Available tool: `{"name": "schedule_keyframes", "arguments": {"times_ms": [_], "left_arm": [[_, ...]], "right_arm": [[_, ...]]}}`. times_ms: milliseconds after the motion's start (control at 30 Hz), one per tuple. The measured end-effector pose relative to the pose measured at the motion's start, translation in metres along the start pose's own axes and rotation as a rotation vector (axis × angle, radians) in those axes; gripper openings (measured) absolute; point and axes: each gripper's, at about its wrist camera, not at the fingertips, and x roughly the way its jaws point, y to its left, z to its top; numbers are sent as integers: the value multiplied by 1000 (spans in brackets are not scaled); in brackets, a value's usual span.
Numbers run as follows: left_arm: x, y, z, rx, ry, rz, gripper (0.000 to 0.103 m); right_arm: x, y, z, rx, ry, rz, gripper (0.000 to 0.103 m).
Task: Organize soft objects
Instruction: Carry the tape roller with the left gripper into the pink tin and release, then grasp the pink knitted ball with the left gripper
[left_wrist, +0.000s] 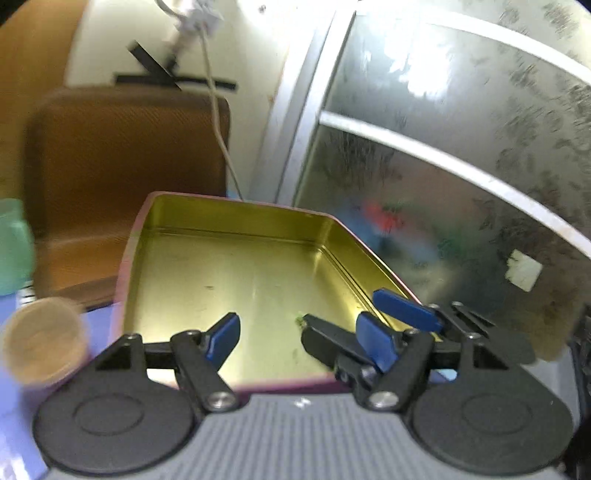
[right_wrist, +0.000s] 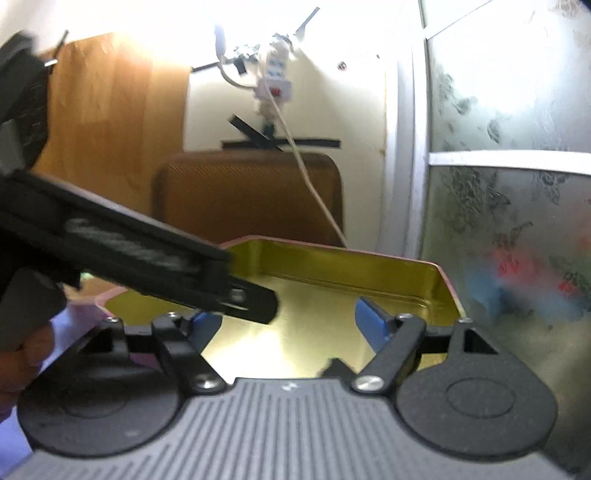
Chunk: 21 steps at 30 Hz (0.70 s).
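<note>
A tin tray (left_wrist: 221, 273) is sitting at the centre of the left wrist view, with a chair back (left_wrist: 125, 155) standing behind it at upper left. A small round cup (left_wrist: 44, 341) is lying just left of the tray, a glazed door (left_wrist: 461, 166) is rising to its right, and a cable (left_wrist: 218, 122) is hanging down behind.
</note>
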Motion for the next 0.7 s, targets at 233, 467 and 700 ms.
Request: {"name": "schedule_keyframes", "arguments": {"times_ms": [233,467,700], "left_arm": [[-112,49,-61,-63,-68,53,74],[-210,125,-117,-275,-112,287,73],[-258,188,-132,-460,-186,356,73]], "right_arm": [[-1,70,-9,-26,76,225,52],[17,168,-11,-88,192,538,42],[27,282,-9,-374,172,695,43]]}}
